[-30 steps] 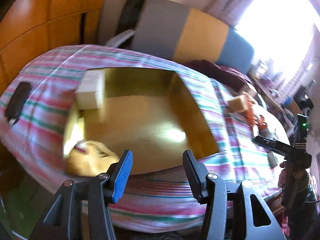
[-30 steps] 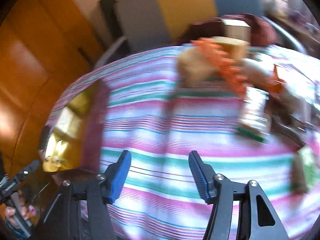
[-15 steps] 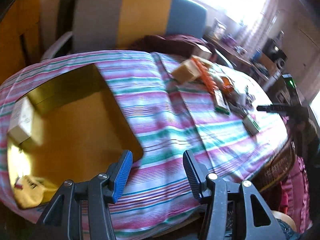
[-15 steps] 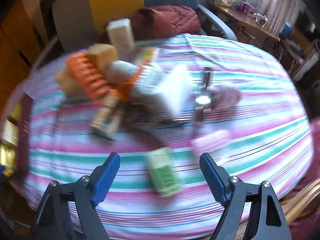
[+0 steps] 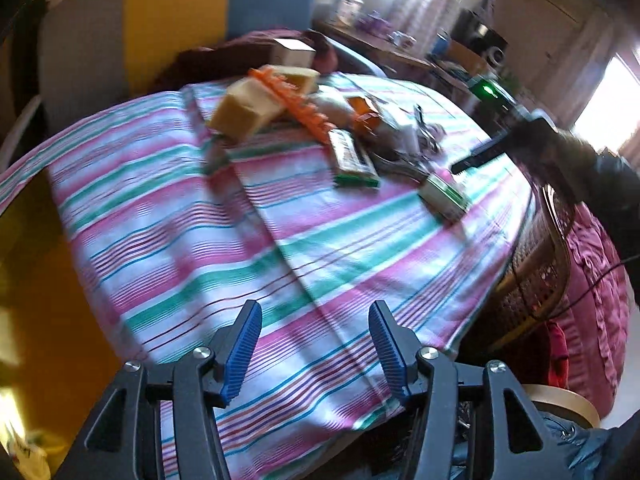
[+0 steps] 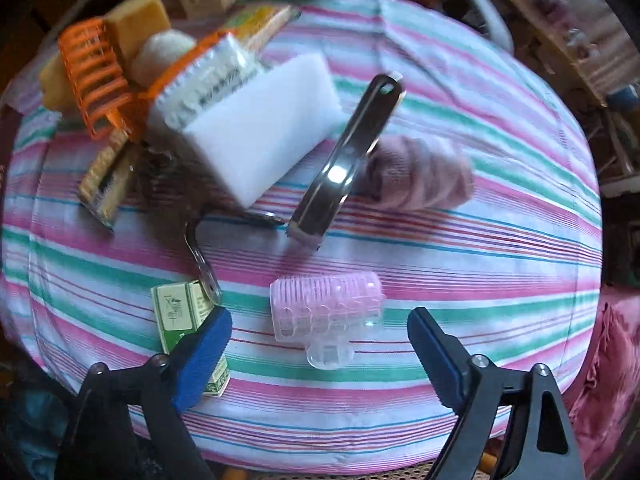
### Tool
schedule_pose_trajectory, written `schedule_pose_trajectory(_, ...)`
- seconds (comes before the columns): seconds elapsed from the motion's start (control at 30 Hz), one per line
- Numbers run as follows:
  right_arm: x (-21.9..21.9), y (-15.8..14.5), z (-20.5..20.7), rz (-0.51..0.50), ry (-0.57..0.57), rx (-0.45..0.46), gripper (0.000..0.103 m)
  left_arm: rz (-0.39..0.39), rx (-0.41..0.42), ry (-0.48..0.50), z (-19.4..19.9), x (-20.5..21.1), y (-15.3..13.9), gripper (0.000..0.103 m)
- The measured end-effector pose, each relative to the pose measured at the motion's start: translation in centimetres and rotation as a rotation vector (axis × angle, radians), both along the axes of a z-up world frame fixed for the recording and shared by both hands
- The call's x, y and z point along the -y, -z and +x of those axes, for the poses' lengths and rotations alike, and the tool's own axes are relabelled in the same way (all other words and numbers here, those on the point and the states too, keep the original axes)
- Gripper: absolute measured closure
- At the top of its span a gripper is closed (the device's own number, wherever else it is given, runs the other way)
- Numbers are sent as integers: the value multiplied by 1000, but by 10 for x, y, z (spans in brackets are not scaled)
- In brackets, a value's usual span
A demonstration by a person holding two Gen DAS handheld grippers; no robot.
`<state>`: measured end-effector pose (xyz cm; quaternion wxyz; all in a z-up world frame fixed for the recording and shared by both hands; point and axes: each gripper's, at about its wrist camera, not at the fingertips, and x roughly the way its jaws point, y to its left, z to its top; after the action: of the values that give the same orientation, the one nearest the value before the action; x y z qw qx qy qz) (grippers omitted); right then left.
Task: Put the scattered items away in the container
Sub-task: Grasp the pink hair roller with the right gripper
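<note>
Hovering with both jaws wide and empty, your right gripper (image 6: 320, 344) frames the pink hair roller (image 6: 326, 310) on the striped cloth (image 6: 480, 240); light, hollow, crushable, so pinch its 2 long sides gently.

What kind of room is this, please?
Probably a lived-in room of a home. A table under a striped cloth carries household odds and ends such as a sponge and a hair roller, and a padded chair stands behind.
</note>
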<state>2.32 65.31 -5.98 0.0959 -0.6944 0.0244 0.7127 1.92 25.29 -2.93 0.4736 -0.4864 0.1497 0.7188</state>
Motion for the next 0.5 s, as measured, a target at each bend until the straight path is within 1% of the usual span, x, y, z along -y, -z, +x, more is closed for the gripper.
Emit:
schedule_pose_trajectory(0.13, -6, 21, -4, 1, 0, 68, 12, -21, 4, 85, 9, -31, 7, 46)
schedule_pose_trajectory(0.17, -8, 26, -4, -7, 6, 87, 17, -22, 2, 105, 11, -38, 7, 45)
schedule_pose_trajectory(0.2, -9, 27, -4, -11, 8, 94, 24, -20, -3, 131, 13, -48, 8, 45)
schedule_pose_trajectory(0.23, -10, 25, -3, -7, 2, 83, 37, -18, -5, 151, 14, -57, 8, 45)
schedule_pose_trajectory(0.3, -9, 21, 0, -4, -15, 67, 37, -11, -3, 190, 16, -75, 10, 45)
schedule_pose_trajectory(0.37, -10, 21, 4, 2, -24, 80, 38, 5, -10, 227, 17, -92, 12, 45)
schedule_pose_trajectory(0.5, -19, 13, 11, -16, 8, 47, 37, 27, -24, 318, 24, -131, 17, 44)
